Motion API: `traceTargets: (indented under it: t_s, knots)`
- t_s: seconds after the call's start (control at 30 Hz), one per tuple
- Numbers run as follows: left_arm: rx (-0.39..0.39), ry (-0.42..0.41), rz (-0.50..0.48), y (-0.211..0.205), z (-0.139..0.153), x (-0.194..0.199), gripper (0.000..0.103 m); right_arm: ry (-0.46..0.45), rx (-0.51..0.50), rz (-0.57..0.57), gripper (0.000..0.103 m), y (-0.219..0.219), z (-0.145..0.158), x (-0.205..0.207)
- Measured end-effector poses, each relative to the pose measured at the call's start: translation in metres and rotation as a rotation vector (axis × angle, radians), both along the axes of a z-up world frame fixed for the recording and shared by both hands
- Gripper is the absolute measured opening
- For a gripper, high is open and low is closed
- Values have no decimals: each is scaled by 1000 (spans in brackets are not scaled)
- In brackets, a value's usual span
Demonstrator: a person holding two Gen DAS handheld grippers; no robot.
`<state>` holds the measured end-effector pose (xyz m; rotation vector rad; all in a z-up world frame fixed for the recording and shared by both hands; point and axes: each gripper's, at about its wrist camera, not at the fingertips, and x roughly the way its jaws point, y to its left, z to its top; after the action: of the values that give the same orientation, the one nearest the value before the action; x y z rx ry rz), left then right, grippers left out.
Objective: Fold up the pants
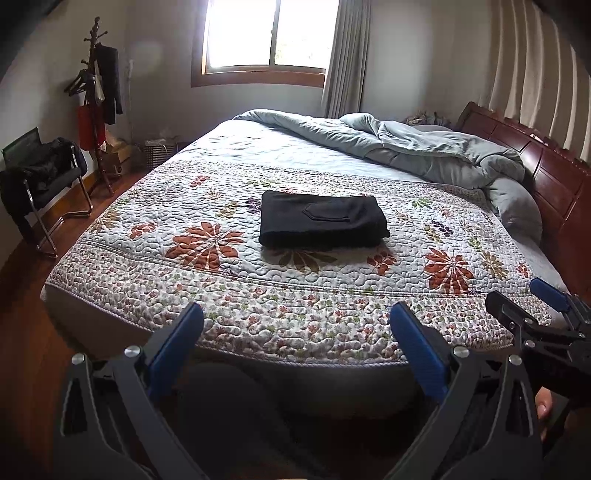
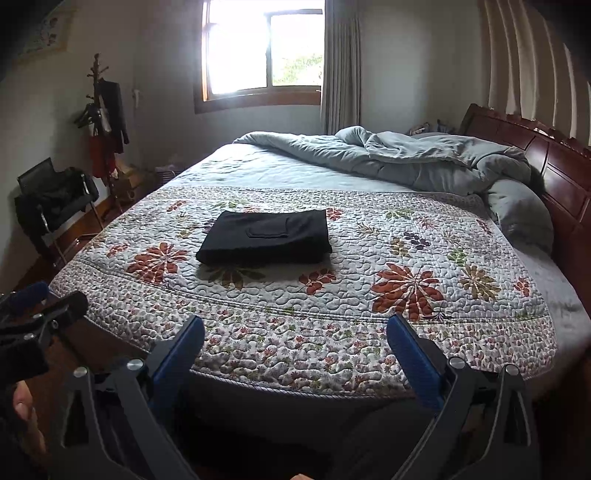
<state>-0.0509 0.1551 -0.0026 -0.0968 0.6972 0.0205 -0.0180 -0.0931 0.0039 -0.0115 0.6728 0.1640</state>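
Observation:
Black pants (image 1: 323, 221) lie folded into a flat rectangle, pocket up, in the middle of the floral quilted bedspread (image 1: 221, 295); they also show in the right wrist view (image 2: 266, 236). My left gripper (image 1: 295, 325) is open and empty, held back over the bed's near edge, well short of the pants. My right gripper (image 2: 295, 332) is open and empty too, beside the left one at the near edge. The right gripper also shows at the right edge of the left wrist view (image 1: 532, 299), and the left gripper at the left edge of the right wrist view (image 2: 40, 302).
A rumpled grey duvet (image 1: 424, 151) lies along the dark wooden headboard (image 1: 546, 166) at the right. A black chair (image 1: 44, 177) with clothes and a coat stand (image 1: 98, 103) stand on the wooden floor at the left. A window (image 1: 269, 33) is behind the bed.

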Motion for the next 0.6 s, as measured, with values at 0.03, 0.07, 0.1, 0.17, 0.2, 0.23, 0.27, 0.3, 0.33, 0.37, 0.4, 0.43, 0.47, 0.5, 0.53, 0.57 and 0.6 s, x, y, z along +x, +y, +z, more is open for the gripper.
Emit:
traceTargets:
  t_s: [0.03, 0.07, 0.1, 0.17, 0.2, 0.23, 0.27, 0.3, 0.33, 0.37, 0.4, 0.43, 0.47, 0.5, 0.53, 0.57, 0.6]
  knots:
    - [-4, -3, -2, 1, 0, -1, 100, 3, 1, -1, 99, -1, 0, 1]
    - [-5, -5, -2, 1, 1, -1, 100, 4, 2, -3, 99, -1, 0, 1]
    - [1, -6, 1, 0, 1, -1, 100, 6, 2, -4, 99, -2, 0, 1]
    - [17, -12, 8, -1, 2, -1, 100, 5, 2, -6, 99, -2, 0, 2]
    - [16, -12, 7, -1, 2, -1, 100, 5, 3, -6, 99, -2, 0, 2]
    - [14, -12, 7, 0, 2, -1, 100, 4, 3, -7, 99, -3, 1, 3]
    - [13, -12, 7, 0, 2, -1, 100, 2, 3, -8, 99, -3, 1, 2]
    - [13, -11, 7, 0, 3, -1, 100, 0, 3, -8, 99, -3, 1, 2]
    - [12, -13, 7, 0, 3, -1, 100, -1, 3, -8, 99, -3, 2, 3]
    - [10, -13, 7, 0, 3, -1, 100, -2, 3, -8, 99, -3, 2, 3]
    - [10, -14, 7, 0, 3, -1, 100, -3, 3, -8, 99, -3, 3, 3]
    - [11, -14, 8, 0, 3, -1, 100, -3, 4, -9, 99, -3, 3, 3]
    - [12, -15, 8, 0, 4, -1, 100, -3, 2, -9, 99, -3, 3, 3]
    - [14, -17, 8, 0, 4, -1, 100, -3, 1, -9, 99, -3, 3, 3]
    - [15, -17, 8, 0, 4, -1, 100, -3, 4, -9, 99, -3, 3, 3]
    - [16, -18, 9, 0, 4, -2, 100, -3, 4, -9, 99, -3, 3, 3]
    - [17, -17, 10, 0, 4, -2, 100, -2, 3, -8, 99, -3, 3, 3]
